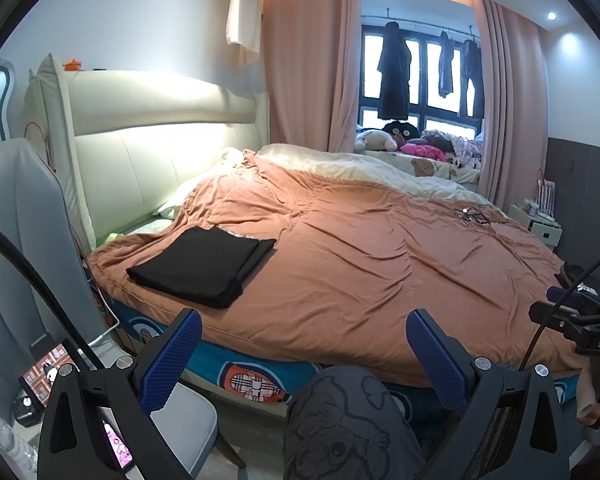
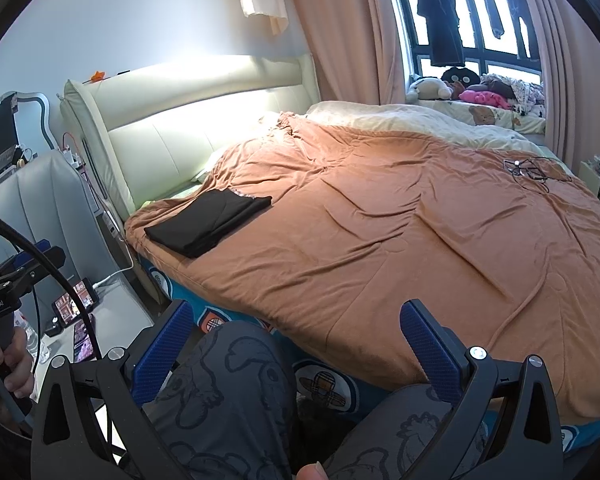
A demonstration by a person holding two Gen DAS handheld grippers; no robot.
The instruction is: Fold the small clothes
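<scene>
A folded black garment (image 1: 204, 266) (image 2: 208, 220) lies flat on the orange bedspread (image 1: 360, 256) (image 2: 400, 220) near the bed's left front corner, with a thin patterned edge showing at its far side. My left gripper (image 1: 302, 340) stands open with nothing between its blue pads, held low in front of the bed and off the cloth. In the right wrist view my right gripper (image 2: 296, 332) is open too, hovering above a person's knees in grey printed trousers (image 2: 228, 380). Neither gripper touches the garment.
A cream padded headboard (image 1: 152, 132) rises at the left. A grey chair (image 1: 16, 240) and phones (image 2: 76, 300) sit left of the bed. Tangled cables (image 1: 474, 214) (image 2: 528, 168) lie far right on the bedspread. Soft toys (image 1: 380, 140) line the window sill behind pink curtains.
</scene>
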